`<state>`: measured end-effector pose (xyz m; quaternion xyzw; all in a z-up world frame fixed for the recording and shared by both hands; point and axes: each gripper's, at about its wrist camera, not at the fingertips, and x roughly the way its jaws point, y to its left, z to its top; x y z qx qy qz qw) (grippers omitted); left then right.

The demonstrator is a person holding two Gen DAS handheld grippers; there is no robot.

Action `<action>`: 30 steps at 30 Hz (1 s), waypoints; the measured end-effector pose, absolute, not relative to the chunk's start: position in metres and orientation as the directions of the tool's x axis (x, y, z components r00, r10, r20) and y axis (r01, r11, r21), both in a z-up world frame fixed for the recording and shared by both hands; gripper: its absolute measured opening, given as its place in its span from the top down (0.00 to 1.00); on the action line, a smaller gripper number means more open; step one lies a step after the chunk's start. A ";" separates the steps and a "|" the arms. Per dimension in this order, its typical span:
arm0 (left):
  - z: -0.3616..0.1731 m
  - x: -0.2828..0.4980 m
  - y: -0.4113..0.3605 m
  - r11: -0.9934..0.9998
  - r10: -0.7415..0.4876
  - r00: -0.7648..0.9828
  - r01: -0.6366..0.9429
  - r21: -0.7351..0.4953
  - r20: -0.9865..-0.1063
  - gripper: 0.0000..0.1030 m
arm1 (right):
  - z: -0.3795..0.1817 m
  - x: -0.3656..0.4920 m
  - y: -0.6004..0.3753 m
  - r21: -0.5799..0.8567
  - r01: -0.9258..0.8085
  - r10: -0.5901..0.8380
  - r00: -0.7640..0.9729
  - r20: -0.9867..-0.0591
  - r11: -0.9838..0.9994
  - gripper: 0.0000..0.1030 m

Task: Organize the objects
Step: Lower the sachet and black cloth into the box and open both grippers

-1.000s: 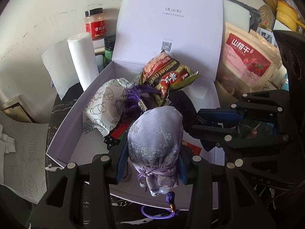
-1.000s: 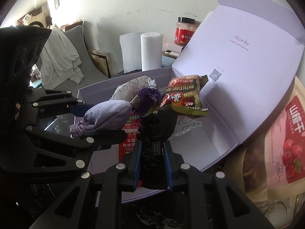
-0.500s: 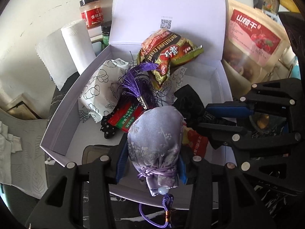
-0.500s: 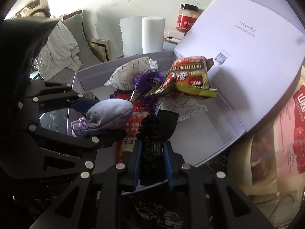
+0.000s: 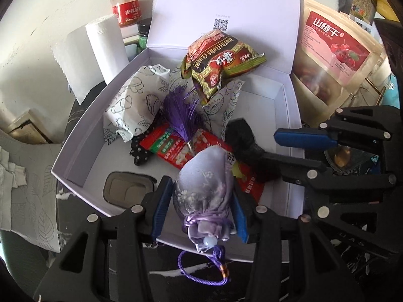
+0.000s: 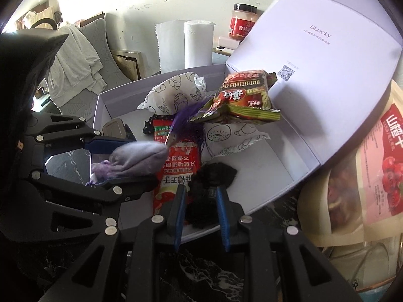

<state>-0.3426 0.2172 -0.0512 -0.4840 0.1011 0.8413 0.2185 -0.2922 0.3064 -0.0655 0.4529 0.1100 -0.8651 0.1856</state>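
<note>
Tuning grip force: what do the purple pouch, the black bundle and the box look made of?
Purple pouch: woven satin-like fabric, soft sheen, faint floral pattern, drawstring gathers.
Black bundle: probably matte, crumpled cloth; detail too dark to confirm.
Box: rigid pale lavender paperboard, matte, crisp folded edges.

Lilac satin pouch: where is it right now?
The lilac satin pouch sits clamped in the left claw, over the box's near edge, beside the red packet.
</note>
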 end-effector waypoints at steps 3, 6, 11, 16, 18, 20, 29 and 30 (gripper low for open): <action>-0.049 -0.338 0.217 -0.888 0.265 -0.436 -0.459 -0.041 -0.860 0.58 | -0.063 -0.289 0.306 -0.022 0.422 -0.223 -0.522 -0.823 -0.906 0.78; -0.048 -0.336 0.215 -0.890 0.273 -0.431 -0.451 -0.056 -0.860 0.58 | -0.059 -0.284 0.308 -0.034 0.414 -0.212 -0.533 -0.819 -0.910 0.75; -0.040 -0.333 0.209 -0.900 0.280 -0.445 -0.431 -0.070 -0.851 0.58 | -0.049 -0.277 0.312 -0.040 0.406 -0.208 -0.548 -0.810 -0.913 0.70; -0.025 -0.327 0.205 -0.904 0.287 -0.474 -0.420 -0.072 -0.832 0.58 | -0.038 -0.270 0.314 -0.057 0.398 -0.197 -0.567 -0.800 -0.916 0.70; -0.016 -0.324 0.203 -0.908 0.287 -0.496 -0.414 -0.068 -0.819 0.58 | -0.032 -0.266 0.314 -0.064 0.397 -0.195 -0.577 -0.793 -0.916 0.70; -0.008 -0.321 0.200 -0.911 0.287 -0.509 -0.406 -0.067 -0.811 0.57 | -0.025 -0.262 0.315 -0.071 0.399 -0.196 -0.590 -0.783 -0.914 0.70; 0.026 -0.310 0.189 -0.928 0.263 -0.571 -0.370 -0.042 -0.777 0.38 | 0.008 -0.245 0.318 -0.099 0.390 -0.197 -0.649 -0.735 -0.915 0.59; 0.028 -0.309 0.188 -0.930 0.261 -0.576 -0.366 -0.041 -0.775 0.37 | 0.011 -0.244 0.318 -0.105 0.386 -0.193 -0.656 -0.730 -0.916 0.57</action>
